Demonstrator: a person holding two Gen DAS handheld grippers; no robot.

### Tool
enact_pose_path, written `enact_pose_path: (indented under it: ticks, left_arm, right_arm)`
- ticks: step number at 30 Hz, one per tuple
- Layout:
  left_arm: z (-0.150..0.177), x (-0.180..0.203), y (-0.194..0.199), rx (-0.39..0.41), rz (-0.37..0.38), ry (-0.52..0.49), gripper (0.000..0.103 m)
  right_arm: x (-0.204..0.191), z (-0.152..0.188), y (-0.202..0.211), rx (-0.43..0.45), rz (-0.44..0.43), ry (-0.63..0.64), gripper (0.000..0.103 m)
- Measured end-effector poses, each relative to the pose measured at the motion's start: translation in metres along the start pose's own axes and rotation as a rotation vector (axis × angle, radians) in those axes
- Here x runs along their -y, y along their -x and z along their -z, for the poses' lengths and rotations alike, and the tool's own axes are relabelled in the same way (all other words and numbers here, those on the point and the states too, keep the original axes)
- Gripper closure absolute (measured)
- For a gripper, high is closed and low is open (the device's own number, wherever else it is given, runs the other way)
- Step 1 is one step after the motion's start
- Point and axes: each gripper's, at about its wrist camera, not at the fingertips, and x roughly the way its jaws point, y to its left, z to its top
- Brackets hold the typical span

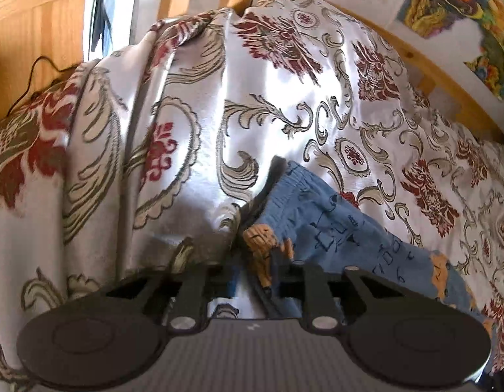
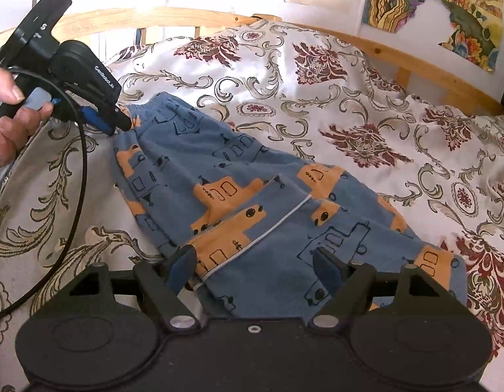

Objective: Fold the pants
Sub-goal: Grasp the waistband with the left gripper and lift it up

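On bedspread [image 2: 349, 104], left claw [image 2: 122, 123] pinching pants [image 2: 252, 196] waistband, right claw [image 2: 255, 261] agape, hem hidden.

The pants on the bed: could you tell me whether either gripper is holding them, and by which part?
The left gripper is shut on the blue pants at the elastic waistband corner. The right gripper is open over the leg end, gripping nothing.

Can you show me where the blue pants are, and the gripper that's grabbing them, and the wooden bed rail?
pants [image 2: 252, 196]: right wrist view, middle of the blue fabric.
left gripper [image 2: 122, 123]: right wrist view, tip pinching the waistband.
wooden bed rail [image 2: 415, 53]: right wrist view, curved top bar.
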Motion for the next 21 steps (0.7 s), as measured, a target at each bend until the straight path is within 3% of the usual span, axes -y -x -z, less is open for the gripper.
enact_pose_path:
  ticks: [9,12,15,21]
  left_arm:
    - [0.001,-0.001,-0.015,-0.030,0.049,0.036,0.042]
    - [-0.001,-0.002,-0.020,-0.023,0.058,0.081,0.043]
    - [-0.002,-0.004,-0.023,-0.011,0.052,0.121,0.053]
    - [-0.001,-0.016,-0.024,0.012,0.102,0.193,0.054]
  right_arm:
    - [-0.001,0.002,-0.001,-0.003,-0.012,-0.001,0.023]
    - [-0.003,0.004,-0.002,-0.009,-0.016,0.010,0.022]
    - [-0.005,0.005,-0.003,-0.013,-0.021,0.017,0.023]
    - [0.000,0.004,-0.003,-0.010,-0.029,-0.025,0.023]
